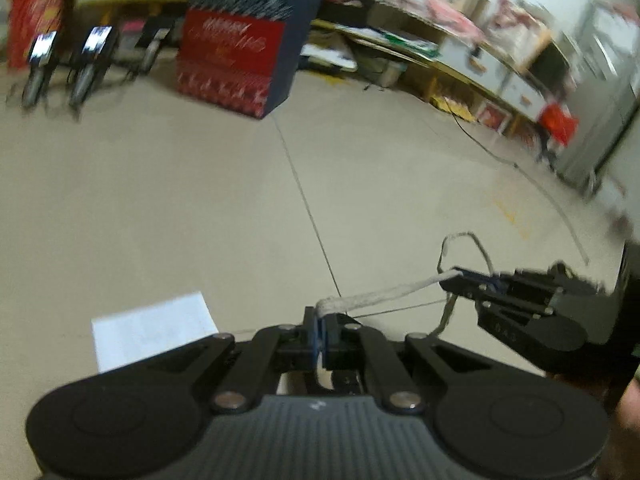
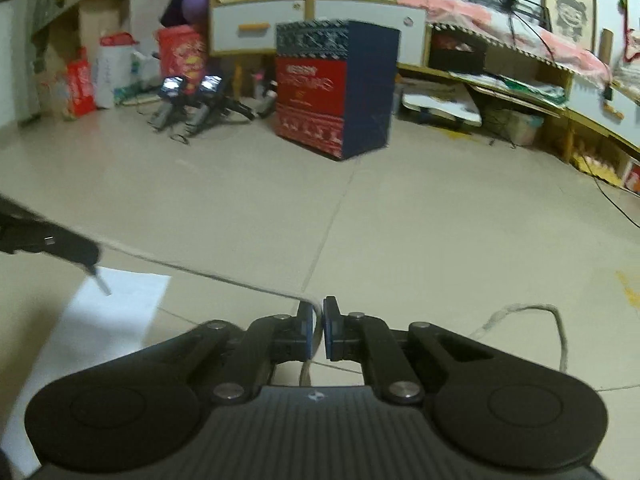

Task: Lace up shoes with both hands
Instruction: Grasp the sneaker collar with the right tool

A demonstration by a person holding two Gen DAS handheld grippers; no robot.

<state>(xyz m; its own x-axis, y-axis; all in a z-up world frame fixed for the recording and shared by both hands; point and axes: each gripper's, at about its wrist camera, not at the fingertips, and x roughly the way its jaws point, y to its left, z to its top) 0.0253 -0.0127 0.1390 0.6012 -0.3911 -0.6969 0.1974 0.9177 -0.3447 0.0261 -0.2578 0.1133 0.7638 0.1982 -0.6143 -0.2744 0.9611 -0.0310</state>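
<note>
the left hand-held gripper (image 1: 321,322) has its blue pads pressed together on a pale shoelace (image 1: 384,292), which comes out between the fingertips and runs taut to the right, above the tiled floor (image 1: 200,200). at the far end of that stretch the right hand-held gripper (image 1: 460,276) pinches the same shoelace at its tip; beyond it the cord curls up in a loose loop and hangs down.

in the right wrist view the right hand-held gripper (image 2: 318,322) shows a narrow gap between its pads with the shoelace (image 2: 200,272) passing through it. the cord bends over the left pad and stretches away up to the left, to the dark tip of the left hand-held gripper (image 2: 86,258) at the frame's edge. a slack part of the shoelace lies on the floor (image 2: 400,220) to the right, curved in an arc.

a white sheet of paper (image 1: 152,328) lies flat on the floor, below and left of the grippers. farther back stands a red and dark blue box (image 2: 336,88) with a christmas pattern, well apart from the shoelace. no shoe is in view.
</note>
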